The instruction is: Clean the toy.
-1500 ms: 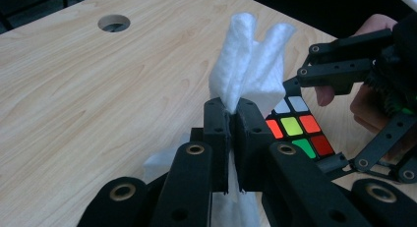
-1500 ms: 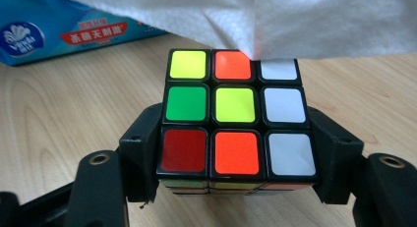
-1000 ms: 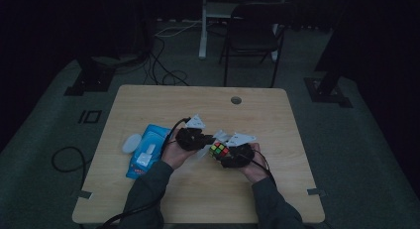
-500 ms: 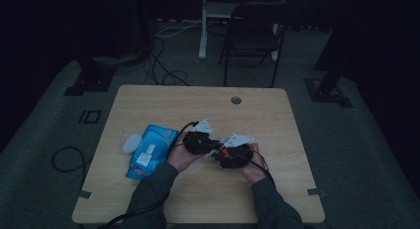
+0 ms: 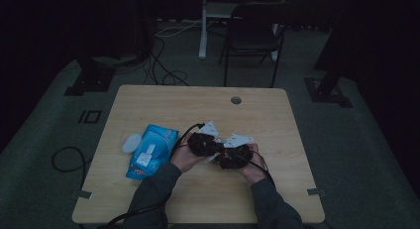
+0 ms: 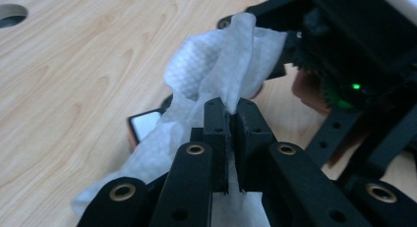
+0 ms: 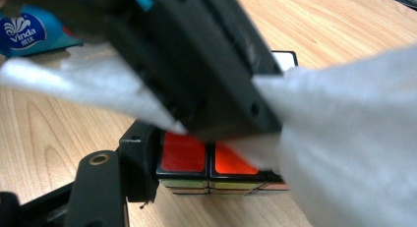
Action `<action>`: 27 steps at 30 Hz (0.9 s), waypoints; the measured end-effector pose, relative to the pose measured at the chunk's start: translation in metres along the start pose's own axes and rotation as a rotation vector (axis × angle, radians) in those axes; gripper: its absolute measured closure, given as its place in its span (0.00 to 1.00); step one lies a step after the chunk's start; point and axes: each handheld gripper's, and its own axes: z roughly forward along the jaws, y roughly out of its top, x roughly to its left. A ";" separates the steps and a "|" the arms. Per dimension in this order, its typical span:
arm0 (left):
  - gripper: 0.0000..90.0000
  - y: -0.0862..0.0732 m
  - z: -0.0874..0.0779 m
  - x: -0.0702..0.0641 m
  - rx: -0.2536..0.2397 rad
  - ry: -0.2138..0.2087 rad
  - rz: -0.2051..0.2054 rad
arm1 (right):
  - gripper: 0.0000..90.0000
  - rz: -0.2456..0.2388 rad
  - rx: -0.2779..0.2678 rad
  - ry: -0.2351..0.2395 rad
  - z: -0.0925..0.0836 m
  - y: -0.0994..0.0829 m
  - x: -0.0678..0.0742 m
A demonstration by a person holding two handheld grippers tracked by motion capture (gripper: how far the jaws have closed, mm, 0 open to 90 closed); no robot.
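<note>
Your left gripper (image 6: 228, 121) pinches the white wipe (image 6: 216, 74) while your right gripper (image 7: 206, 163) clamps the puzzle cube (image 7: 209, 163) just beside it.

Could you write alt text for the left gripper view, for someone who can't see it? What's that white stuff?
The left gripper has its two black jaws shut on a crumpled white wipe, held just above a light wooden table. Behind the wipe is the other black gripper with a small green light, and a corner of a puzzle cube peeks out below the wipe.
</note>
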 end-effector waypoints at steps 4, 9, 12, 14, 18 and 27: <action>0.95 -0.002 -0.005 0.008 -0.009 0.032 -0.017 | 0.38 -0.003 -0.001 0.001 0.000 0.000 0.001; 0.95 -0.003 -0.006 0.011 -0.015 0.047 -0.034 | 0.38 -0.006 -0.002 0.004 0.000 0.001 0.002; 0.96 -0.002 -0.004 0.006 -0.013 0.029 -0.024 | 0.38 -0.006 -0.002 0.003 0.000 0.000 0.001; 0.96 -0.001 -0.002 0.004 -0.012 0.009 -0.015 | 0.38 -0.005 -0.004 0.000 0.000 0.000 0.001; 0.96 -0.001 0.001 0.001 -0.009 -0.027 -0.007 | 0.38 -0.001 -0.003 -0.001 -0.001 0.000 0.000; 0.96 -0.001 0.001 0.001 -0.009 -0.041 0.005 | 0.38 0.007 -0.008 -0.005 -0.002 0.000 0.000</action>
